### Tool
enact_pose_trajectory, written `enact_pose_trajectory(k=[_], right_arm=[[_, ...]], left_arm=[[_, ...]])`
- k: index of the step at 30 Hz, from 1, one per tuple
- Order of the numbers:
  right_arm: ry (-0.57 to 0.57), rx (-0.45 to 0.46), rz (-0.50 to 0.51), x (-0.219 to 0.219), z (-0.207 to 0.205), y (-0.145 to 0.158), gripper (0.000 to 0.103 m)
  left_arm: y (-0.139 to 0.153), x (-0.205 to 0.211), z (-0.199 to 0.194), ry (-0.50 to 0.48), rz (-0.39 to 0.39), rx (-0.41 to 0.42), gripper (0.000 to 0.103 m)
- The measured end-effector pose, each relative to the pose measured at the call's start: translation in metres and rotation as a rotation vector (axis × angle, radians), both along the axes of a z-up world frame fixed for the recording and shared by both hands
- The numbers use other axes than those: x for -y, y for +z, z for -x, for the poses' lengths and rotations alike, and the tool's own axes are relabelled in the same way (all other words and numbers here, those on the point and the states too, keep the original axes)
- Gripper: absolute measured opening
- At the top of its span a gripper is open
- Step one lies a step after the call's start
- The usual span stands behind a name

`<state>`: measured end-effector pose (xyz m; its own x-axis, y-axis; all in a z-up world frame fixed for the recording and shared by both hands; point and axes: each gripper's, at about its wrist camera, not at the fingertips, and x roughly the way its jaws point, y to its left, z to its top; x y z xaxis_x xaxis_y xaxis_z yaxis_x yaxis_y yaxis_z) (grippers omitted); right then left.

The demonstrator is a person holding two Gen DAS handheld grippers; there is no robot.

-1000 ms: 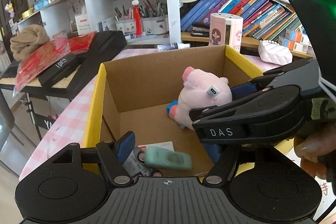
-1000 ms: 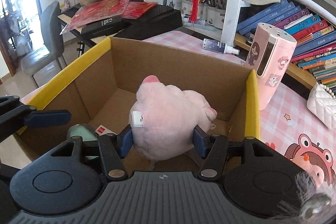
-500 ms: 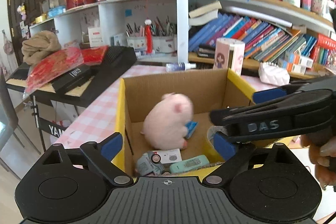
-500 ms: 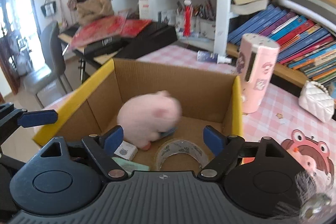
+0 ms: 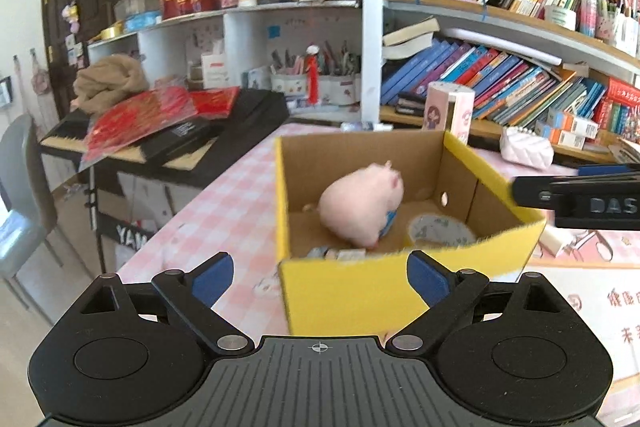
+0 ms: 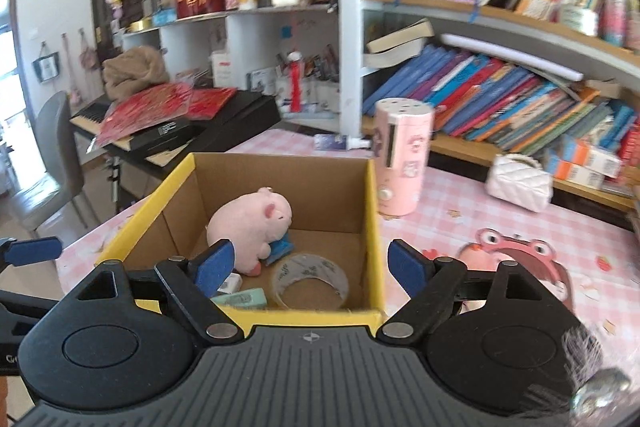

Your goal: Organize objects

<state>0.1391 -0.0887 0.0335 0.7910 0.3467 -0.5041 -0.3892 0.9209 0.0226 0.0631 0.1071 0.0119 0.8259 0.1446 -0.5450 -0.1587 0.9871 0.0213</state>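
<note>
A cardboard box (image 6: 374, 211) with yellow flaps stands on the pink checked table; it also shows in the left wrist view (image 5: 360, 291). Inside lie a pink plush pig (image 6: 252, 223), also in the left wrist view (image 5: 360, 207), a tape roll (image 6: 310, 277), a mint green case (image 6: 240, 297) and a small blue item (image 6: 282, 247). My right gripper (image 6: 312, 265) is open and empty, above the box's near edge. My left gripper (image 5: 318, 279) is open and empty, in front of the box.
A pink cylinder (image 6: 404, 155) stands behind the box, a white quilted purse (image 6: 518, 183) to its right. A spray bottle (image 6: 340, 143) lies at the back. Bookshelves (image 6: 500, 99) line the rear. A keyboard with red packets (image 6: 168, 115) and a grey chair (image 6: 56, 163) are left.
The right gripper opened and let the plush pig drop into the box. Both grippers have pulled back and up away from the box.
</note>
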Motion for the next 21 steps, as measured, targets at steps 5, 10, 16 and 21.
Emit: enact_pose_trajectory(k=[5, 10, 16, 21], right_arm=[[-0.067, -0.003, 0.074, 0.004, 0.038, -0.012, 0.085], [-0.097, -0.060, 0.102, 0.006, 0.069, -0.029, 0.085], [-0.102, -0.092, 0.120, 0.004, 0.094, -0.040, 0.085], [-0.106, -0.112, 0.121, 0.008, 0.113, -0.046, 0.086]], left_arm=[[-0.008, -0.006, 0.025, 0.045, 0.022, -0.045, 0.096], [-0.014, -0.006, 0.050, 0.046, 0.027, -0.066, 0.096], [-0.021, 0.001, 0.070, 0.026, -0.003, -0.098, 0.097], [-0.021, 0.008, 0.083, 0.001, -0.016, -0.108, 0.097]])
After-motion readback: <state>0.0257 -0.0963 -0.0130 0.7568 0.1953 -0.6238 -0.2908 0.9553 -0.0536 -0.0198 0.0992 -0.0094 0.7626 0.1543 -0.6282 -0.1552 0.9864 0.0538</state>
